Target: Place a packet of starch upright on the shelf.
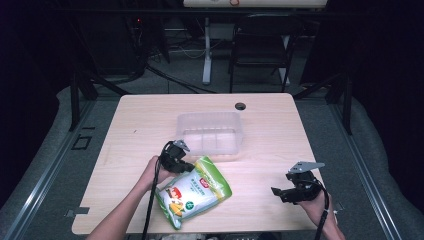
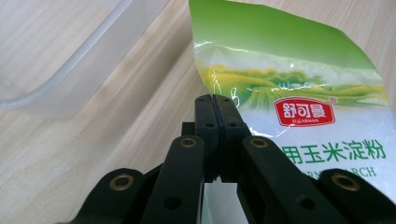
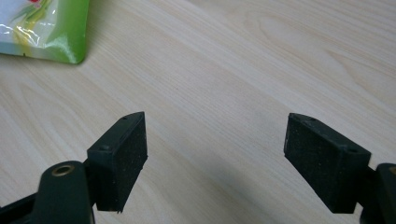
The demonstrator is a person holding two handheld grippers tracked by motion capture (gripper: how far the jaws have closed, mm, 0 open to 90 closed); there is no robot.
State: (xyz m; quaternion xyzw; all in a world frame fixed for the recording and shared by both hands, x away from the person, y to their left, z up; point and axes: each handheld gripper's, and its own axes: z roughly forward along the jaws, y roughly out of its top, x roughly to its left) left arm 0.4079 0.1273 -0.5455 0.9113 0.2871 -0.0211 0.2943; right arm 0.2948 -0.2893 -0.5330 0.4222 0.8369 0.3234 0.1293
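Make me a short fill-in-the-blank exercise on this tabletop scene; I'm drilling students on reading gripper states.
1. The left gripper is shut on the edge of the green and white ____.
2. The right gripper hovers over bare table with its jaws ____.
3. The clear plastic container beyond the bag is ____ inside.

Missing words: bag; open; empty

the bag (image 1: 193,193), lower centre of the high view, is bright green along its edges with a white middle, a red logo patch with white lettering, green characters and a painted green-yellow field. the container (image 1: 210,134) above it is clear, colourless plastic. the table (image 1: 270,135) is pale wood grain. both grippers, left gripper (image 1: 186,167) and right gripper (image 1: 282,192), are black.
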